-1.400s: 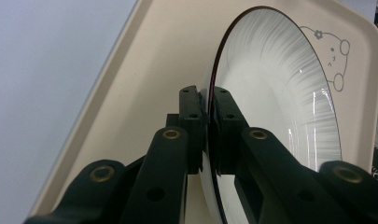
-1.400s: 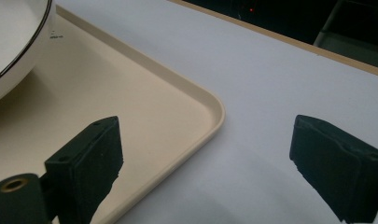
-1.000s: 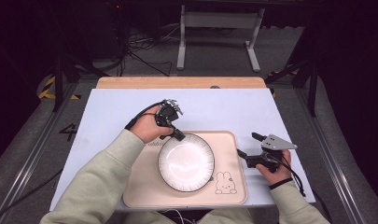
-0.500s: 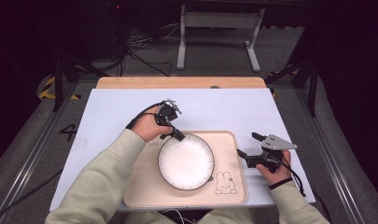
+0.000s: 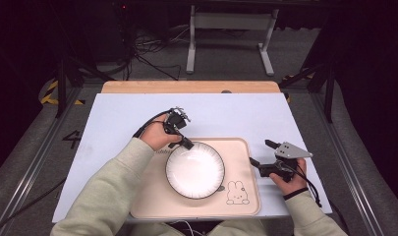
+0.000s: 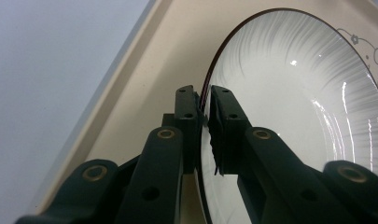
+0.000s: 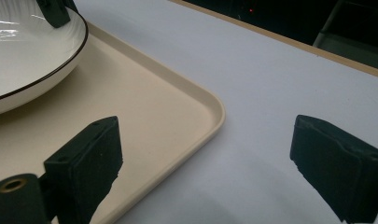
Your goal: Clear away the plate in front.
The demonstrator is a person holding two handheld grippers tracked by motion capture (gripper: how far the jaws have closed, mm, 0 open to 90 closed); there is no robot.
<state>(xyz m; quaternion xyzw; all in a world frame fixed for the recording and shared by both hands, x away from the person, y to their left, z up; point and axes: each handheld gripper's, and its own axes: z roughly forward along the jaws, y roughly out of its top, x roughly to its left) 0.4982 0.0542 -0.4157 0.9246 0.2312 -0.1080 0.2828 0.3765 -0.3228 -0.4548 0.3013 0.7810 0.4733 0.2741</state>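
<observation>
A white plate sits in the middle of a beige tray on the table, and the left tongs are clamped on its far-left rim. The right tongs hover wide apart over the tray's right edge. This looks like the grasp before a lift; next calls for raising the plate level, without slipping.
</observation>
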